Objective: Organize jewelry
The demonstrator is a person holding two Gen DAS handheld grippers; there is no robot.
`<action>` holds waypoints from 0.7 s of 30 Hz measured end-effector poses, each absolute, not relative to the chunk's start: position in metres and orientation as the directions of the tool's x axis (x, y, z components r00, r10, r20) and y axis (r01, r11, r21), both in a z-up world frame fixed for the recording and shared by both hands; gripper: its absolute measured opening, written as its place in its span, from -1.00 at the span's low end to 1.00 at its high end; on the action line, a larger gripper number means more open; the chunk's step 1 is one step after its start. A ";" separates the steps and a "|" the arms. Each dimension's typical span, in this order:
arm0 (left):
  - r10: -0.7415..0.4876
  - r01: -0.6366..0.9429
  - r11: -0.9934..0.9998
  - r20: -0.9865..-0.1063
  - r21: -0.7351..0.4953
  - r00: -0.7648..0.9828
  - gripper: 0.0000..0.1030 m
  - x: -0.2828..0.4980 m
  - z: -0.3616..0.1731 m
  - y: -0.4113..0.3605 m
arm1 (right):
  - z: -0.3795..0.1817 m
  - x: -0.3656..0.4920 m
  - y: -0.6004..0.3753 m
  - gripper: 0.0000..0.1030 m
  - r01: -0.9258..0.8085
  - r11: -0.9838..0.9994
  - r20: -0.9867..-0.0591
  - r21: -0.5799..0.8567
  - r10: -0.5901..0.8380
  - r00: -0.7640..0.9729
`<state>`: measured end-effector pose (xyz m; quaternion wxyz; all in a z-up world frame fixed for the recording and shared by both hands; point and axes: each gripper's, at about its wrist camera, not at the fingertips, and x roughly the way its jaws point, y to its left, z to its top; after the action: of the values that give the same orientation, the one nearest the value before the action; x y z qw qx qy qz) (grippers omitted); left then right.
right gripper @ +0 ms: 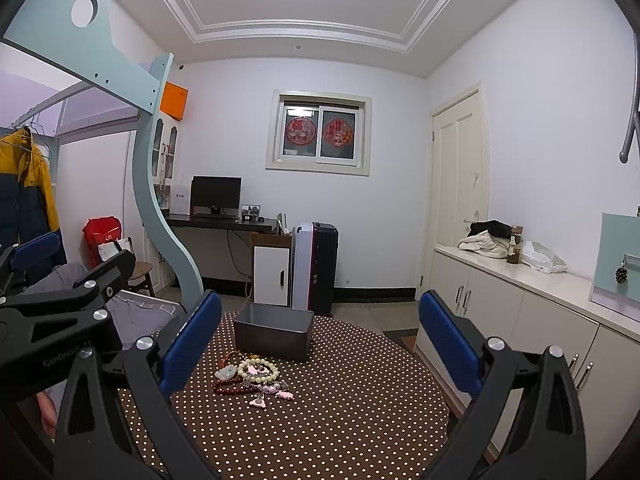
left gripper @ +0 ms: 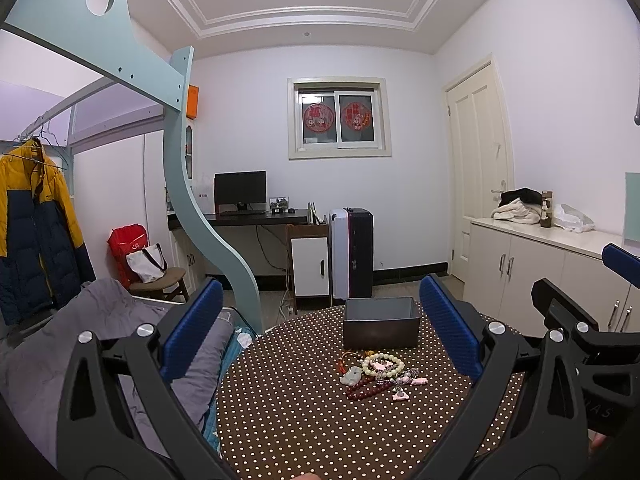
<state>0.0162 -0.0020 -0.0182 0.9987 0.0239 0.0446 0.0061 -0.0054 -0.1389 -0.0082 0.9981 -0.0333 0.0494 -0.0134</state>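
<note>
Both grippers spread wide above the jewelry pile

Left wrist view: the left gripper (left gripper: 322, 332) gapes empty over the polka-dot tablecloth (left gripper: 288, 412); the bead bracelets (left gripper: 378, 376) lie heaped just before the grey box (left gripper: 382, 326).
Right wrist view: the right gripper (right gripper: 320, 338) likewise gapes empty, bracelets (right gripper: 252, 378) left of centre, touching neither blue pad.

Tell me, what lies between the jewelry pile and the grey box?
Only bare dotted tablecloth separates the jewelry pile from the grey box, seen in both views.

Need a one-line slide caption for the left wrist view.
Open left gripper above a dotted table, with a jewelry pile before a gray box.
</note>
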 end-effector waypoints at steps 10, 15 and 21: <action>-0.008 0.019 0.998 -0.201 0.052 0.980 0.88 0.052 -0.037 -0.004 | -0.030 0.028 -0.144 0.85 -0.025 0.999 -0.199 -0.048 0.015 0.980; -0.032 0.052 0.997 -0.325 0.053 0.945 0.88 0.087 -0.066 0.003 | -0.055 0.057 -0.149 0.85 -0.041 0.998 -0.288 -0.041 0.027 0.957; -0.044 0.065 0.998 -0.491 0.025 0.870 0.88 0.128 -0.105 0.015 | -0.082 0.085 -0.161 0.85 -0.040 0.999 -0.384 -0.002 0.036 0.923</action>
<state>0.1280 0.0152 -0.1049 0.9668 0.0203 0.2532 -0.0283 0.0852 -0.1607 -0.0815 0.9804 -0.0050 0.1958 0.0193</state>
